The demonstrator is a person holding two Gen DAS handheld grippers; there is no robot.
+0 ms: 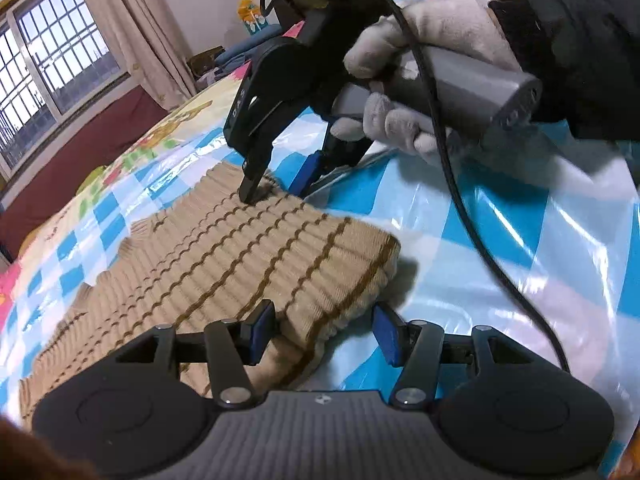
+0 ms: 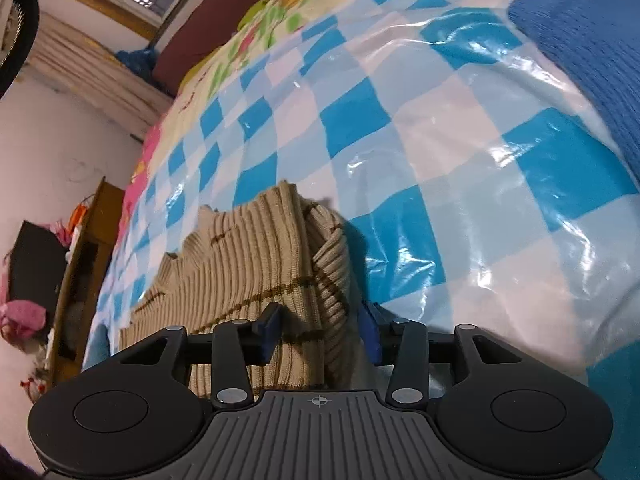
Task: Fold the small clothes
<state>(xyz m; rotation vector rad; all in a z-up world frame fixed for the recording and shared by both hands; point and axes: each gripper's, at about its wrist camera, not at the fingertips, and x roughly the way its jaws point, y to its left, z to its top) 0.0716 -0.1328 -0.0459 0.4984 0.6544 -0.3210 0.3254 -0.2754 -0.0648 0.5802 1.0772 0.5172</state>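
Note:
A beige ribbed sweater with thin brown stripes lies folded on the blue and white checked bed cover. My left gripper is open at the garment's near folded edge: one blue pad rests by the knit, the other stands apart over the cover. At the far edge a white-gloved hand holds my right gripper, one black fingertip touching the knit. In the right wrist view the right gripper is open with a fold of the sweater between its pads, not pinched.
A blue knitted cloth lies at the cover's far right. A black cable hangs from the right gripper across the bed. A barred window with curtains is at left, and a wooden cabinet stands beside the bed.

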